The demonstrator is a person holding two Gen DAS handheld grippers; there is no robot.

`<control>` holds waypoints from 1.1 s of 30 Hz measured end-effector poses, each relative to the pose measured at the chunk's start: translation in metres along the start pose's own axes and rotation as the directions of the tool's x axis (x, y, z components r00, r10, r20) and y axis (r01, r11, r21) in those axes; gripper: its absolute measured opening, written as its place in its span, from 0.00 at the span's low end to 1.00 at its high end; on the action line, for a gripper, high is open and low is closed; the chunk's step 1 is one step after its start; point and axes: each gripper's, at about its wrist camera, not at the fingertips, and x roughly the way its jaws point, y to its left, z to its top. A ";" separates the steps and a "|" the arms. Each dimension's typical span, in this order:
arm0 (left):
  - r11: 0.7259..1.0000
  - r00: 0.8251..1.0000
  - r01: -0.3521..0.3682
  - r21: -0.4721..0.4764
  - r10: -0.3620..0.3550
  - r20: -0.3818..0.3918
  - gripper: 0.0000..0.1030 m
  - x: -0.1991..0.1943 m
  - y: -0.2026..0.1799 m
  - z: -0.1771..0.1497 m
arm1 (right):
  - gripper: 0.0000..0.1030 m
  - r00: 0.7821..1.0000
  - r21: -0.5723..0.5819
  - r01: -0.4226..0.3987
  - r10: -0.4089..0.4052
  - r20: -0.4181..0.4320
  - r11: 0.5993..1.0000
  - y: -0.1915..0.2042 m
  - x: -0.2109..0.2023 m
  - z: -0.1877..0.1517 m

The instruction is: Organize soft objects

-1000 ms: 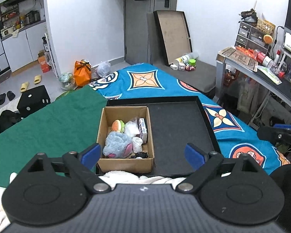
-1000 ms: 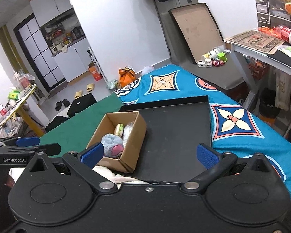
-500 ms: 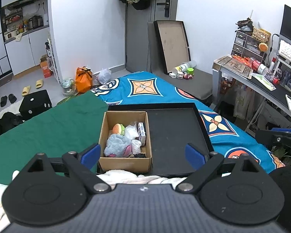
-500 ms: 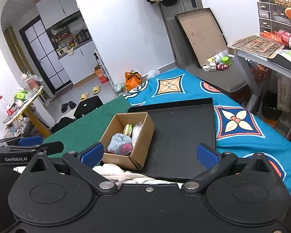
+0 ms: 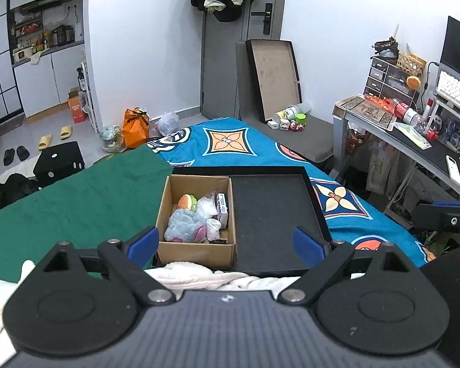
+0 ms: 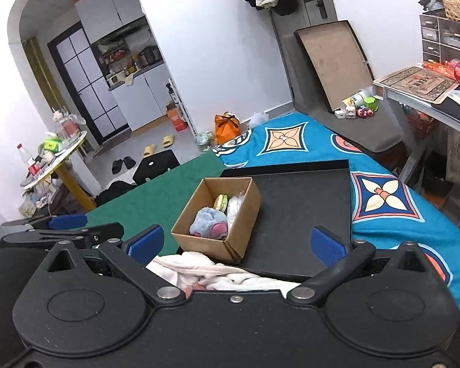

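A cardboard box [image 5: 196, 247] stands in the left part of a black tray [image 5: 273, 208] on the bed. In it lie a blue plush toy [image 5: 184, 228], a burger-shaped soft toy [image 5: 187, 202], clear plastic bags [image 5: 207, 208] and a small carton. The box also shows in the right wrist view [image 6: 211, 242], with the plush [image 6: 207, 225]. My left gripper [image 5: 225, 245] is open and empty, well above and in front of the box. My right gripper [image 6: 234, 243] is open and empty, to the right of the left one. A white fluffy cloth [image 5: 217, 276] lies under both.
A green cloth [image 5: 76, 202] covers the bed's left side, a blue patterned blanket [image 5: 230, 141] the right. A desk [image 5: 414, 141] with clutter stands at the right. A second tray [image 5: 274, 76] leans on the wall. Bags, slippers and a black stool lie on the floor.
Both grippers have risen and drawn back from the box, so box and tray look smaller and farther. Both stay open and empty.
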 end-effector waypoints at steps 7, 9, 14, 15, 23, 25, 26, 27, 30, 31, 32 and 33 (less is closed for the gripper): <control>1.000 1.000 -0.013 -0.017 0.013 -0.006 0.91 -0.005 -0.001 -0.002 | 1.00 1.000 -0.011 0.008 -0.008 0.007 1.000 0.001 -0.005 -0.002; 1.000 1.000 -0.012 -0.024 0.012 -0.015 0.91 -0.005 0.000 -0.003 | 1.00 1.000 -0.010 0.009 -0.009 -0.003 1.000 0.001 -0.004 0.000; 0.999 1.000 -0.017 -0.032 0.016 -0.015 0.91 -0.005 0.001 -0.003 | 1.00 1.000 -0.012 0.007 -0.007 -0.008 1.000 0.002 -0.004 -0.001; 0.999 1.000 -0.016 -0.033 0.015 -0.013 0.91 -0.005 0.002 -0.003 | 1.00 1.000 -0.012 0.003 -0.004 -0.010 1.000 0.001 -0.004 -0.001; 0.999 1.000 -0.027 -0.037 0.027 -0.007 0.91 -0.006 0.000 -0.005 | 1.00 1.000 -0.024 0.005 -0.005 -0.024 1.000 0.002 0.001 0.003; 0.999 1.000 -0.028 -0.038 0.028 -0.008 0.91 -0.006 0.000 -0.005 | 1.00 1.000 -0.028 0.008 -0.008 -0.025 1.000 0.003 0.001 0.003; 0.999 1.000 -0.029 -0.038 0.029 -0.007 0.91 -0.006 0.000 -0.005 | 1.00 1.000 -0.029 0.008 -0.009 -0.027 1.000 0.004 0.001 0.003; 0.999 1.000 -0.030 -0.036 0.030 -0.005 0.91 -0.007 0.000 -0.005 | 1.00 1.000 -0.030 0.007 -0.008 -0.027 1.000 0.004 0.001 0.003; 0.999 0.999 -0.035 -0.034 0.035 -0.003 0.91 -0.008 0.000 -0.004 | 1.00 1.000 -0.032 0.007 -0.008 -0.030 0.999 0.005 0.002 0.003; 0.999 0.999 -0.037 -0.032 0.037 -0.003 0.91 -0.008 0.000 -0.004 | 1.00 0.999 -0.033 0.008 -0.009 -0.032 0.999 0.006 0.003 0.003; 0.999 0.999 -0.040 -0.031 0.040 -0.002 0.91 -0.008 -0.001 -0.004 | 1.00 0.999 -0.034 0.010 -0.011 -0.032 0.999 0.007 0.002 0.003; 0.999 0.999 -0.043 -0.029 0.043 -0.002 0.91 -0.008 -0.001 -0.004 | 1.00 0.999 -0.035 0.012 -0.014 -0.033 0.999 0.007 0.003 0.003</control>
